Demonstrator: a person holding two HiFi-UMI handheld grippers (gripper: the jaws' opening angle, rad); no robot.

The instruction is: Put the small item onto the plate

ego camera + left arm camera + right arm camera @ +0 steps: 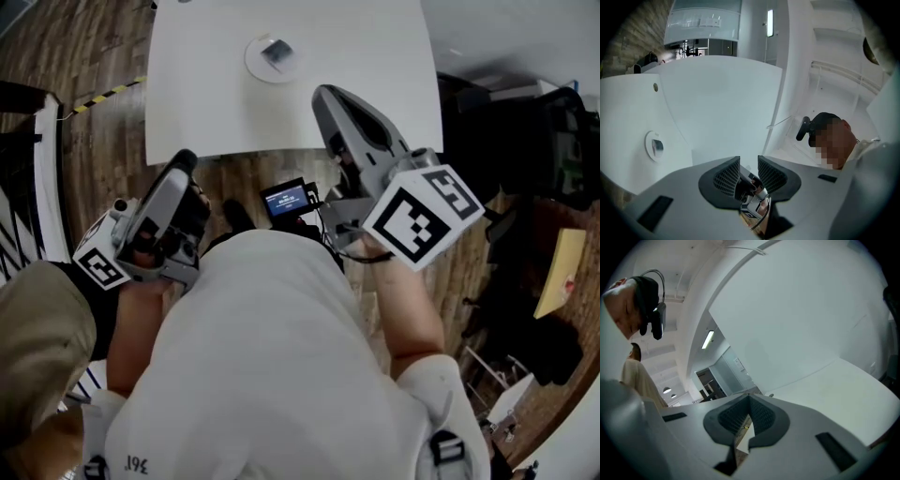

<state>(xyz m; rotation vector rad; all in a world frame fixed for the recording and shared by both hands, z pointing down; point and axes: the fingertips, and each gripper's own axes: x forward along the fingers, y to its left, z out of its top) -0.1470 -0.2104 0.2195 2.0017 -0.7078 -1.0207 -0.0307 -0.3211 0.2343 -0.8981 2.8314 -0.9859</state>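
Observation:
A small dark item [277,53] lies on a round white plate [255,64] near the far side of the white table [375,56]. Both grippers are held back at the person's chest, off the table. My right gripper [324,95] reaches just over the table's near edge, its jaws shut with nothing between them. In the right gripper view the gripper [749,401] tilts up at wall and ceiling. My left gripper [183,165] hangs over the floor, open and empty. The left gripper view shows the plate [649,140] and item [657,146] far left of the gripper [749,174].
A small lit screen [288,200] sits on the person's chest between the grippers. Wooden floor surrounds the table, with yellow-black tape [105,94] at the left. Dark equipment [525,141] and a yellow sheet [560,272] stand at the right.

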